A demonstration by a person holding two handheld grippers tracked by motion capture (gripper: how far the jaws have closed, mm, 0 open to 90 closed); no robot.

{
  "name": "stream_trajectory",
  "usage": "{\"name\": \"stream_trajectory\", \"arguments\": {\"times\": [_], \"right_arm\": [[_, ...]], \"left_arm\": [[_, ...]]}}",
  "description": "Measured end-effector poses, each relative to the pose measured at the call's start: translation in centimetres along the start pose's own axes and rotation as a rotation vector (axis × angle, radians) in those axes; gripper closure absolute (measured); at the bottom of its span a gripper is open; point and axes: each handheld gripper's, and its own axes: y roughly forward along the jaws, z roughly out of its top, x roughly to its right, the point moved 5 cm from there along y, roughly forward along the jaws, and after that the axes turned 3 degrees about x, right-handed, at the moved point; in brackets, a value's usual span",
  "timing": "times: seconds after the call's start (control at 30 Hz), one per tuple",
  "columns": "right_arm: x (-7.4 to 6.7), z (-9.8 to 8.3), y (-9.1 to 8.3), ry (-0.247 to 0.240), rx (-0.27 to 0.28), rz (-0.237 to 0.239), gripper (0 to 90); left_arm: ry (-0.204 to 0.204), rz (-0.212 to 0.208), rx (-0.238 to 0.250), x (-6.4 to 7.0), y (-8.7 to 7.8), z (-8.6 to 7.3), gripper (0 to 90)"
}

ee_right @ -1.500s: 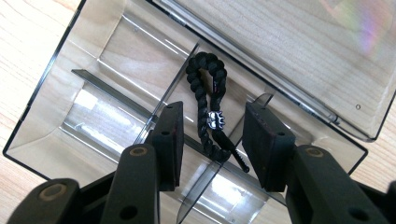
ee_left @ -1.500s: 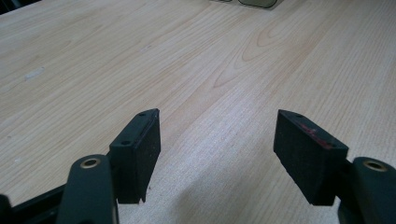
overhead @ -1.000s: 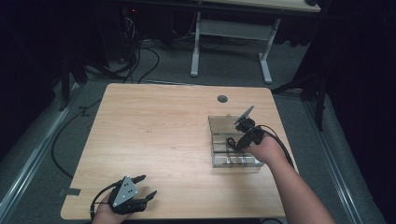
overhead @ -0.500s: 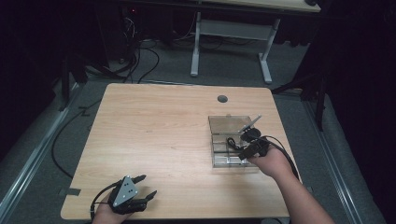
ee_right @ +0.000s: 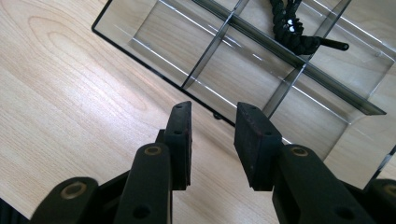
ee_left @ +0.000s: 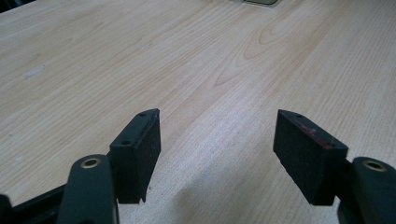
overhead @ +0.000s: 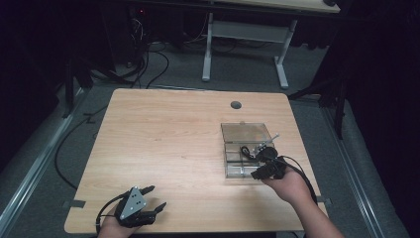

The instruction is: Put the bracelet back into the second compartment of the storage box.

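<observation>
While the right tool point(ee_right: 212, 140) gapes narrowly, empty, its hand point(overhead: 289, 186) hides the box point(overhead: 246, 133) corner.

Counts on and around the table

One wooden table point(overhead: 168, 148), one clear divided box point(overhead: 246, 148), one black braided cord point(ee_right: 292, 28) inside it, two grippers: left gripper point(overhead: 148, 201) and right gripper point(overhead: 262, 163); one second table point(overhead: 247, 29) behind.

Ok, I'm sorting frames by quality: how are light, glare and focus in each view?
High view: table well lit, surroundings dark, the clear box small and soft. Left gripper view: sharp wood grain, faint shadow under the open tongs. Right gripper view: bright glints on the box dividers, tongs slightly soft.
</observation>
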Motion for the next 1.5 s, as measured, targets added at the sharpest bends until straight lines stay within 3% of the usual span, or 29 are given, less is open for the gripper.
{"name": "stream_trajectory", "arguments": {"times": [0.17, 0.57, 0.8, 1.07, 1.2, 1.3, 1.5], "right_arm": [[-0.3, -0.9, 0.3, 0.012, 0.047, -0.004, 67.4], [-1.3, -3.6, 1.5, -0.009, 0.248, -0.063, 69.1], [-2.2, -4.9, 2.4, -0.011, 0.357, -0.035, 68.8], [-2.9, -6.4, 4.2, 0.026, 0.53, 0.011, 65.9], [-3.1, -7.0, 4.8, 0.04, 0.59, 0.02, 62.2], [-3.5, -7.4, 4.5, 0.004, 0.661, 0.01, 59.9], [-3.5, -7.4, 4.6, -0.002, 0.656, 0.043, 58.7]], "left_arm": [[-0.001, 0.0, 0.001, 0.0, 0.0, 0.0, 32.6], [-0.003, 0.002, 0.003, 0.0, 0.0, 0.0, 32.6], [-0.002, 0.004, 0.003, 0.0, 0.0, 0.0, 32.6], [-0.003, 0.005, 0.001, 0.0, 0.0, 0.0, 32.6], [-0.003, 0.003, -0.003, 0.0, 0.1, 0.0, 32.6], [0.002, 0.005, -0.006, 0.0, 0.1, 0.0, 32.8], [0.005, 0.005, -0.013, 0.0, 0.3, 0.0, 32.9]]}}
